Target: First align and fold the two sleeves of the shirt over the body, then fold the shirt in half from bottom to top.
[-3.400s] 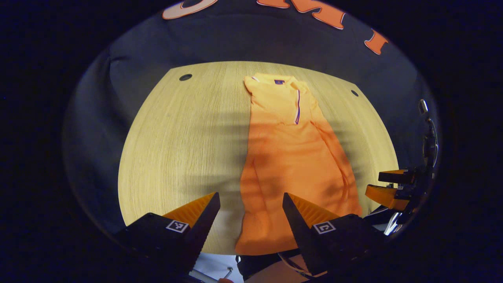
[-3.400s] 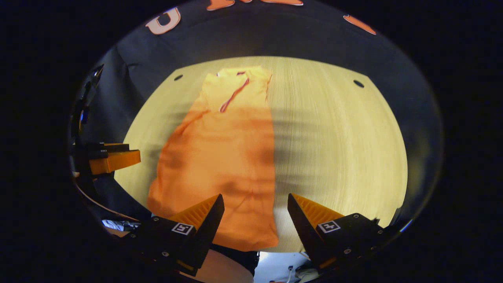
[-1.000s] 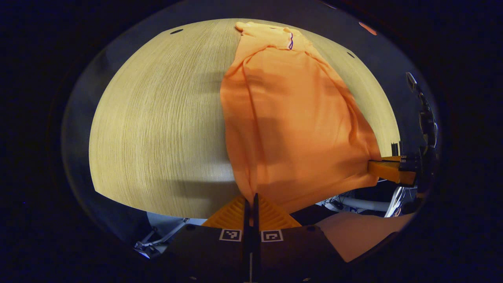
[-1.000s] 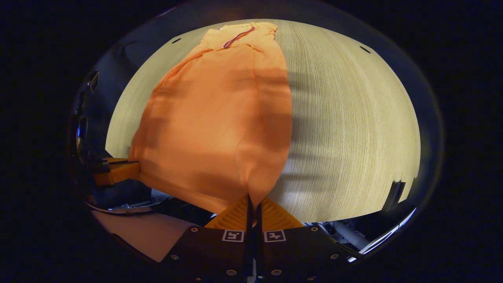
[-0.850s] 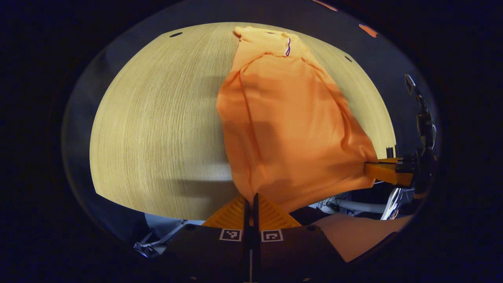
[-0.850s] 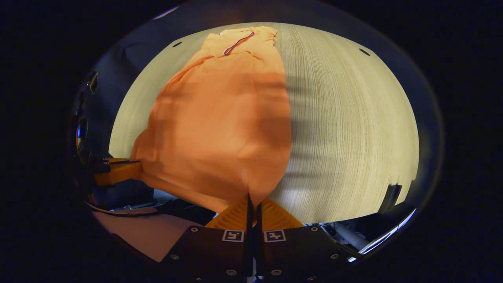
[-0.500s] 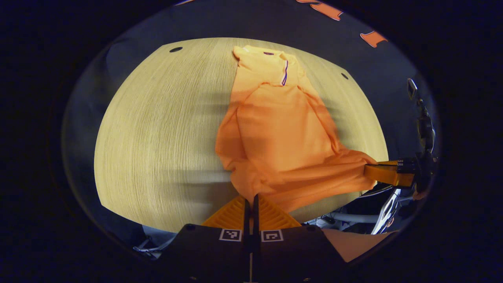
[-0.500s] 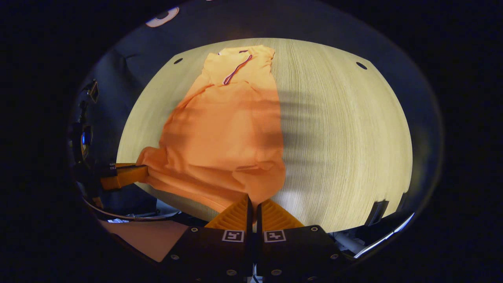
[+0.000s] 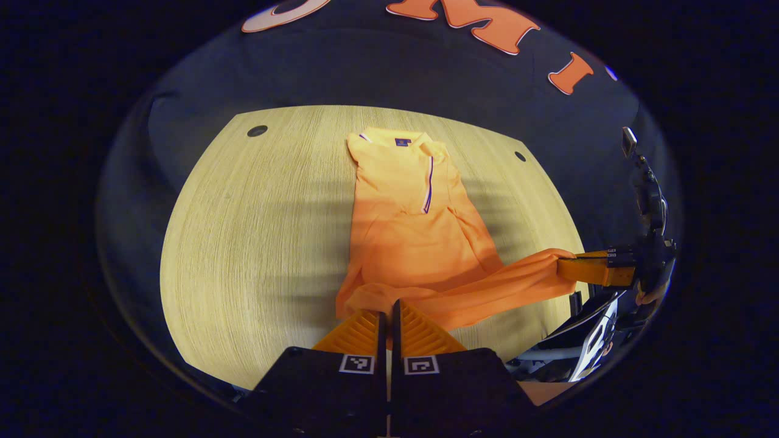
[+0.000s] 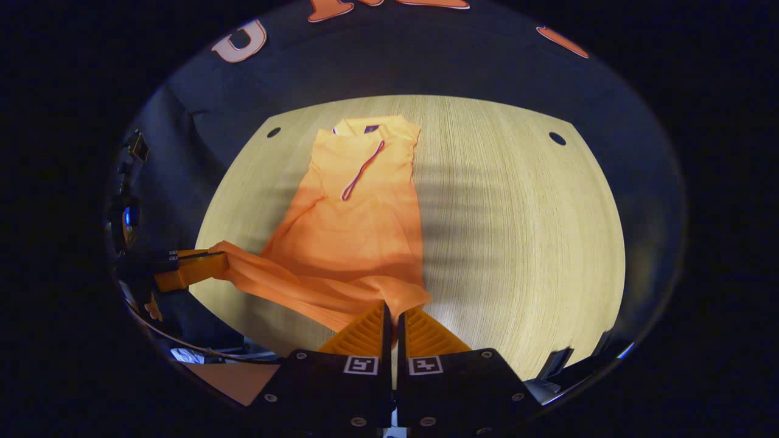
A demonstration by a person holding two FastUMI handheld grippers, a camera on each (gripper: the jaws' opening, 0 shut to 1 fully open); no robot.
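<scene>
Both tongs, the left gripper [image 9: 387,313] and right gripper [image 10: 394,319], stay clamped on the hem corners of the orange shirt [image 9: 408,225] on the wooden table [image 9: 255,231], now carried forward over its body, so the bottom-to-top fold is halfway.

The left gripper [image 9: 389,310] pinches the orange shirt's [image 9: 414,225] near hem above the worktop [image 9: 255,231]; the right gripper [image 9: 593,267] clamps the hem's right end.

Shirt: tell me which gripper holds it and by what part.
Both hold the shirt at its bottom hem: the left gripper pinches one corner, the right gripper the other.
</scene>
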